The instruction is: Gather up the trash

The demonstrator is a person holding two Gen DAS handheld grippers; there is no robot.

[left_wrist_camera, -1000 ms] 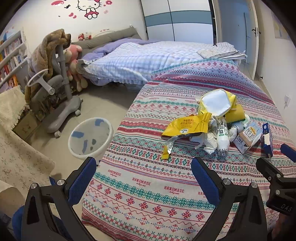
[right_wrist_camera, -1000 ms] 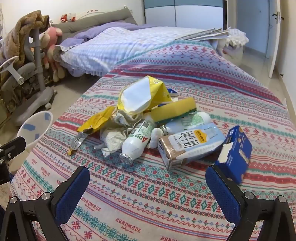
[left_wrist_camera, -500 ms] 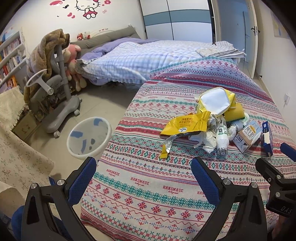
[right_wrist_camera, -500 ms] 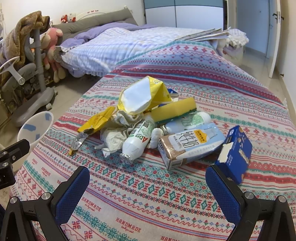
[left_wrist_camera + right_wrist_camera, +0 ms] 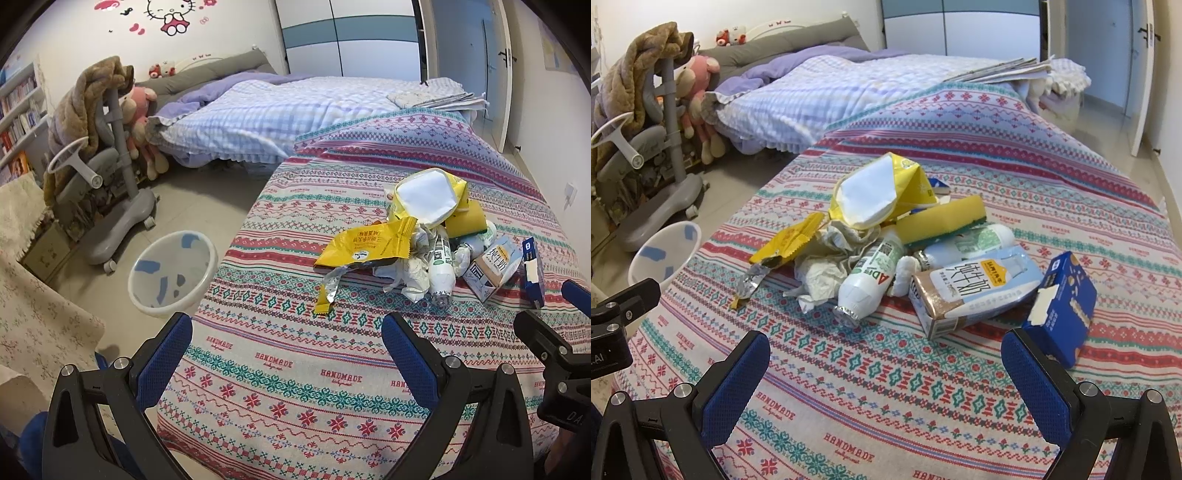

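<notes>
Both hand-held grippers (L [image 5: 286, 343], R [image 5: 886, 360]) spread, empty; trash pile [image 5: 886, 243] on patterned bedspread [image 5: 871, 387], bin [image 5: 171, 273] on floor beside bed.

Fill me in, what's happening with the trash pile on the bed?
Nothing is picked up yet. A person holds both grippers, left gripper and right gripper, open and empty above the patterned bedspread, short of the trash pile. The pile holds a yellow wrapper, a white bottle, crumpled paper, a milk carton, a yellow sponge and a blue box. A white bin stands on the floor beside the bed.
</notes>
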